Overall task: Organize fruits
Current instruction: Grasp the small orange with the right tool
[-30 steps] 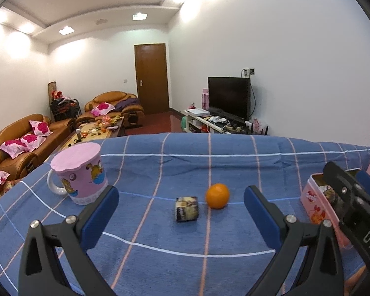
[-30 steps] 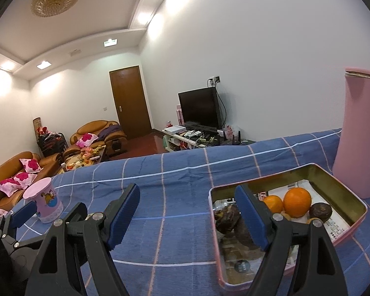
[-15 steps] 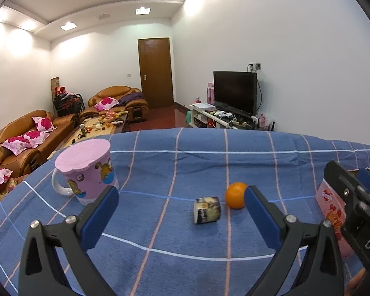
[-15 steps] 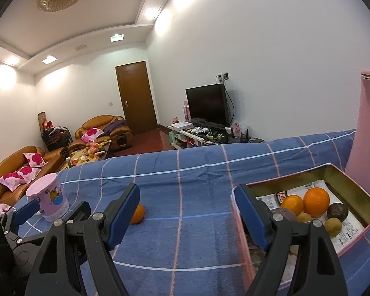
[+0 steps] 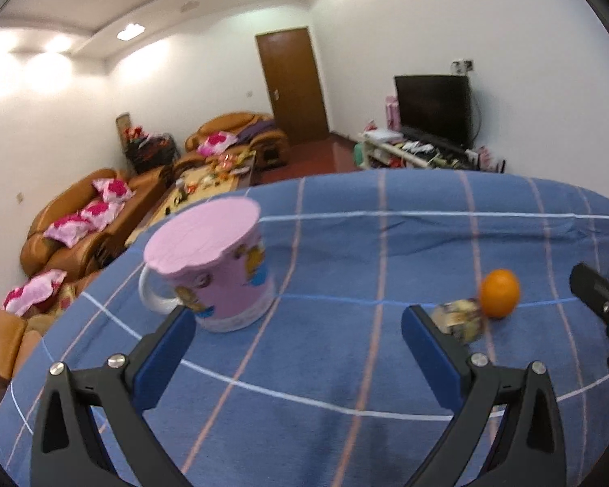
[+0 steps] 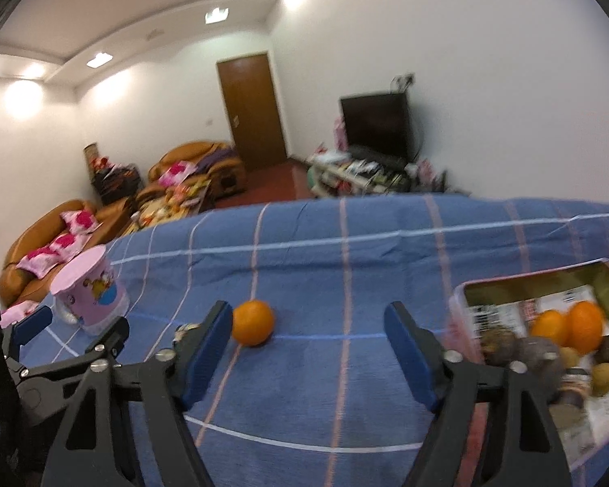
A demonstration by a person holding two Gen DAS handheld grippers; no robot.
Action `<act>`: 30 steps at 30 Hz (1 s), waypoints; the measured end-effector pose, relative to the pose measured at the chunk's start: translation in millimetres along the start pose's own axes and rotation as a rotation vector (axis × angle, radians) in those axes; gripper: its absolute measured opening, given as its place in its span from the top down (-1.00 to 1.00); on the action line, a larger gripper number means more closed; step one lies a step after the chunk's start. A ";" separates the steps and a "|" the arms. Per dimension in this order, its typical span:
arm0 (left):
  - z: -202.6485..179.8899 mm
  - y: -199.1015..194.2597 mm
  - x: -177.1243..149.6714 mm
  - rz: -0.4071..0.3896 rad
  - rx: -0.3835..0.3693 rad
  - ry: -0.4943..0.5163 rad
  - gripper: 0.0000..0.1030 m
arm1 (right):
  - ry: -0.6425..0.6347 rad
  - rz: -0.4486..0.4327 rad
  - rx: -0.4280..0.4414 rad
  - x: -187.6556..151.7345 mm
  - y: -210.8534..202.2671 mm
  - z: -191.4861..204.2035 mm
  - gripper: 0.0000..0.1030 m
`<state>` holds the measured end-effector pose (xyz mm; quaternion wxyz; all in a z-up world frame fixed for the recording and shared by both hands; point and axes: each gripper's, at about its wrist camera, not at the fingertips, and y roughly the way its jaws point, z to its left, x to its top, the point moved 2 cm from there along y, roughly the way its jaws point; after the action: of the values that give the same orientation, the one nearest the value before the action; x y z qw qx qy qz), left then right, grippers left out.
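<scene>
On the table covered with a blue checked cloth (image 6: 345, 365) one loose orange (image 6: 253, 322) lies alone, just beside a small printed roll-shaped thing (image 5: 461, 322) and well apart from the pink tin (image 6: 458, 296) at the right. The right hand-held gripper (image 6: 306, 349) is above the cloth with nothing between its jaws; they are closing a little now, but there is a clear gap and its left finger is only near the orange, not touching. The left hand-held gripper (image 5: 298, 349) is open and empty too, and it looks toward a pink mug (image 5: 211, 268) with a flat pink lid on top.

I think the step in hand is to fetch this orange for the tin. To do it well, the right hand-held gripper should not close more before it arrives: the orange must come between both blue pads, at its widest part, and low enough that it cannot roll away over the cloth. The little roll beside it can be pushed by the finger, so an approach from the free side is safer.

The tin is open and already holds two oranges (image 6: 568, 324), some dark round fruits (image 6: 538, 351) and smaller brownish ones (image 6: 603, 375), lying on printed paper. What the mug contains I cannot tell, the lid hides it
</scene>
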<state>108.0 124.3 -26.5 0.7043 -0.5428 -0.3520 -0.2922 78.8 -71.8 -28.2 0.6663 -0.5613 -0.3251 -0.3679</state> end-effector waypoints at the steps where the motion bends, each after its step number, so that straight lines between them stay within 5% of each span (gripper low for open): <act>1: 3.3 1.7 0.5 0.010 0.003 -0.008 -1.00 | -0.005 0.035 0.024 0.1 8.5 3.1 -0.27; 4: 13.5 6.3 -1.2 0.025 0.020 -0.032 -1.00 | -0.004 0.110 0.063 0.2 28.0 9.4 0.02; 13: 2.9 9.8 -3.7 0.039 0.007 0.020 -1.00 | -0.016 0.265 0.101 -0.6 79.4 29.4 0.09; 30: 0.4 9.5 -4.3 0.061 -0.036 0.006 -1.00 | -0.089 0.283 0.035 1.5 85.2 49.9 0.19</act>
<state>112.9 127.1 -35.2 0.7040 -0.5650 -0.3279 -0.2786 151.5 -14.2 -62.4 0.7060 -0.6056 -0.2785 -0.2392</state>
